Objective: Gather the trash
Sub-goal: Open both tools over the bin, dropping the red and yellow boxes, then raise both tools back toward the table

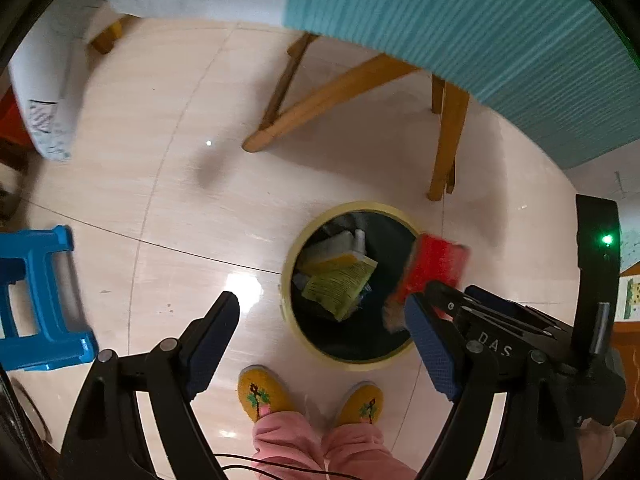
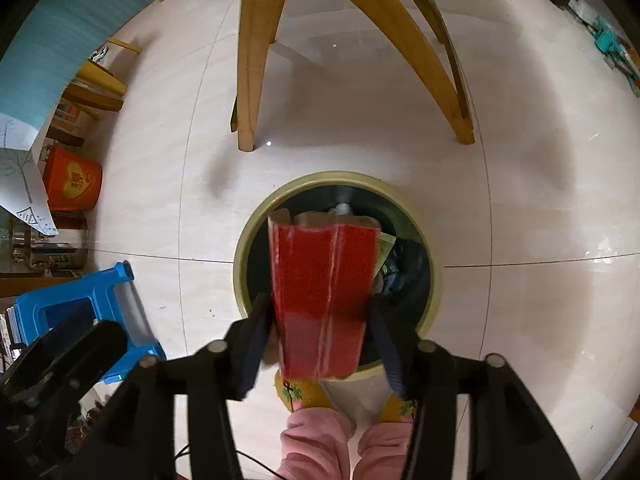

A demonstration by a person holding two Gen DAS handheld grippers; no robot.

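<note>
Right wrist view looks nearly straight down on the pale tiled floor [image 2: 520, 200], wooden chair legs [image 2: 250, 60], and a round yellow-rimmed trash bin [image 2: 434, 280] standing just ahead of the person's yellow slippers [image 2: 298, 394]. A red carton [image 2: 324, 300] hangs directly over the bin's mouth, between the fingers of the right gripper [image 2: 322, 344]. Its jaws stand spread; a gap shows on the right side, and I cannot tell whether the left pad touches, so the carton looks let go or nearly so.

Left wrist view shows the left gripper [image 1: 324, 344] wide apart with nothing in it, off to the side over bare floor, near a blue stool [image 1: 40, 300].

As for risk, I'd judge the carton is long and slightly tilted; it could catch the rim or land across the boxes and yellow packet [image 1: 340, 284] already inside, then tip out onto the floor.

Only the left view shows the bin's contents clearly. Only the right view shows the carton centred over the opening and an orange tub [image 2: 72, 180] by the wall.
</note>
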